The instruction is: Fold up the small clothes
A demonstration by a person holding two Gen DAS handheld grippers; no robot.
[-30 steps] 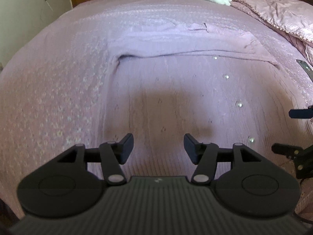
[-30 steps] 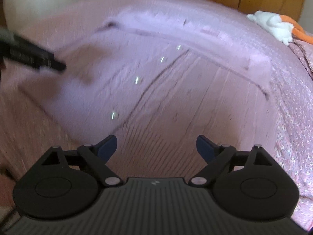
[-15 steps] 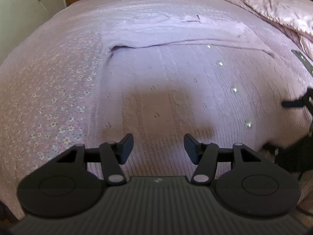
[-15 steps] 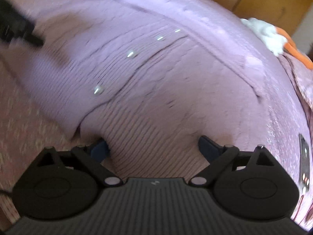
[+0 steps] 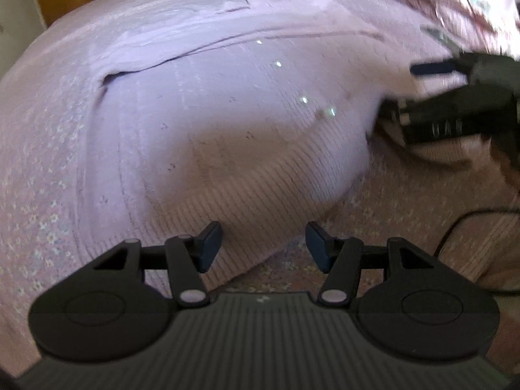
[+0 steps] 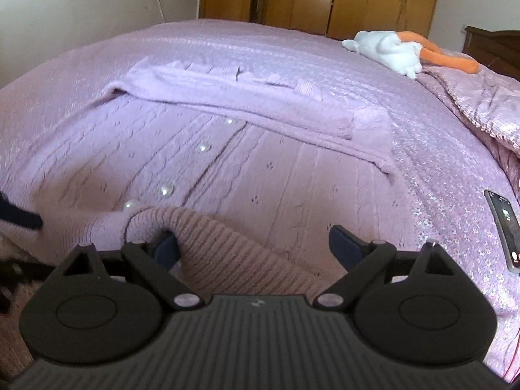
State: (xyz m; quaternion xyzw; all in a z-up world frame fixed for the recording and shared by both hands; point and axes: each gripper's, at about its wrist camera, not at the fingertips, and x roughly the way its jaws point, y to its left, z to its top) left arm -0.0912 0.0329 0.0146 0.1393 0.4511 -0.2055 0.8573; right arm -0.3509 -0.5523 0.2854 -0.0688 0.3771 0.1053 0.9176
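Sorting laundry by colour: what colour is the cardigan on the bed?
Lilac cardigan with pearly white buttons; clearest in the right wrist view.

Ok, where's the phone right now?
In the right wrist view, the phone lies at the far right edge on the floral bedspread, to the right of the lilac cardigan and below the white stuffed toy.

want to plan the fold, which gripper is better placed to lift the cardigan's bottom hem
Right. The right gripper already has the cardigan's ribbed hem bunched up between its open fingers. The left gripper is open too, but over the hem's edge, with nothing gathered between its fingers.
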